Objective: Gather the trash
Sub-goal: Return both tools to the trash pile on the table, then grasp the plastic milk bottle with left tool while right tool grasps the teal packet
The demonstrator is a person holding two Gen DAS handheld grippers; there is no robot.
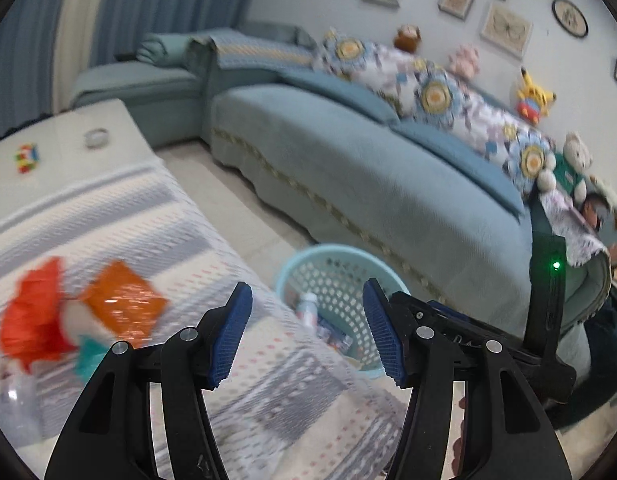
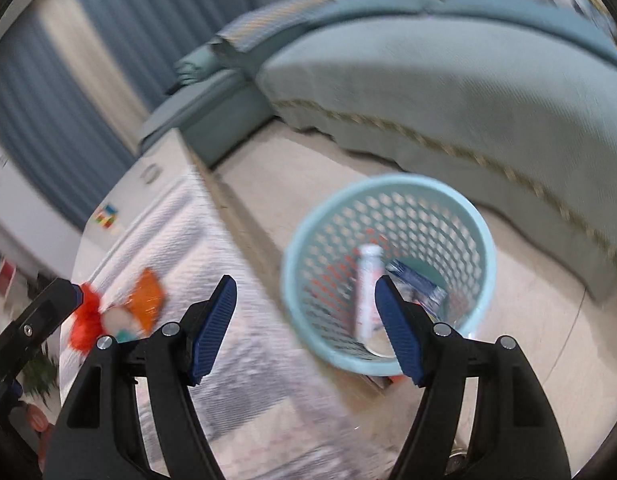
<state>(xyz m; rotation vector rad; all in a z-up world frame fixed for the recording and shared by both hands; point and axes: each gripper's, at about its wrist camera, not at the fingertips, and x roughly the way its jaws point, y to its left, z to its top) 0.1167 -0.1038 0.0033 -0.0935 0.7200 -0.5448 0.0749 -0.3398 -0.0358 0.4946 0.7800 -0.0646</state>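
hanging above the edge of the cloth-covered table [image 1: 156, 240], the left gripper [image 1: 306, 332] has its blue-padded fingers spread wide with nothing between them. the right gripper [image 2: 306, 330] is likewise spread and holds nothing, poised over the rim of the pale blue basket [image 2: 484, 248] that stands on the floor between the table and the teal sofa [image 1: 348, 152].

only the right wrist view looks down into the basket: a white tube-like bottle [image 2: 366, 292] leans inside it, next to a blue-and-white wrapper [image 2: 418, 282]. the left wrist view catches the basket [image 1: 292, 268] from the side, half hidden by the table edge, so just the top of the bottle [image 1: 307, 308] shows.

trash left on the table sits to the left of both grippers: an orange foil packet [image 1: 124, 300], a crumpled red-orange piece [image 1: 30, 320] just beside it, and a small teal scrap [image 1: 88, 354]. a clear plastic item [image 1: 18, 400] near the lower left edge shows in the left view alone, too blurred to name. the right view shows the same orange packet [image 2: 148, 296] and red piece [image 2: 84, 316], smaller and blurred.

further back on the table the left view gives a colourful cube [image 1: 26, 157] and a small clear dish [image 1: 96, 138]. plush toys [image 1: 532, 94] and framed pictures [image 1: 504, 28] above the sofa appear only there.
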